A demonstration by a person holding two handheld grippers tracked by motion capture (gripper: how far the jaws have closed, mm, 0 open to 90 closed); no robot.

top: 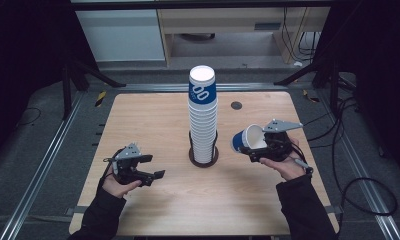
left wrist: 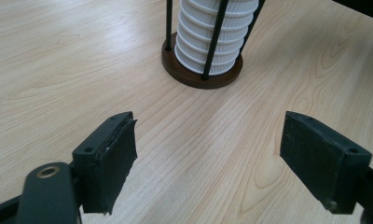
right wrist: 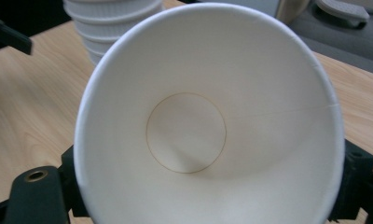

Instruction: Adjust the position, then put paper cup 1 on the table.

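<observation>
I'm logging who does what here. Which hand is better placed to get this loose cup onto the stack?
Probably the right. The right gripper already grips the loose paper cup, tipped on its side just right of the cup stack. The left gripper has open, empty jaws, lower on the table.

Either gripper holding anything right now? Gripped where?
The right gripper holds a single paper cup by its side wall, cup tipped on its side. The left gripper is open with nothing between its fingers.

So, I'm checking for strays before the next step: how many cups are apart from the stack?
1: a single paper cup held on its side in the right gripper, right of the tall stack in its holder. The stack's own cups sit nested too tightly to count.
</observation>
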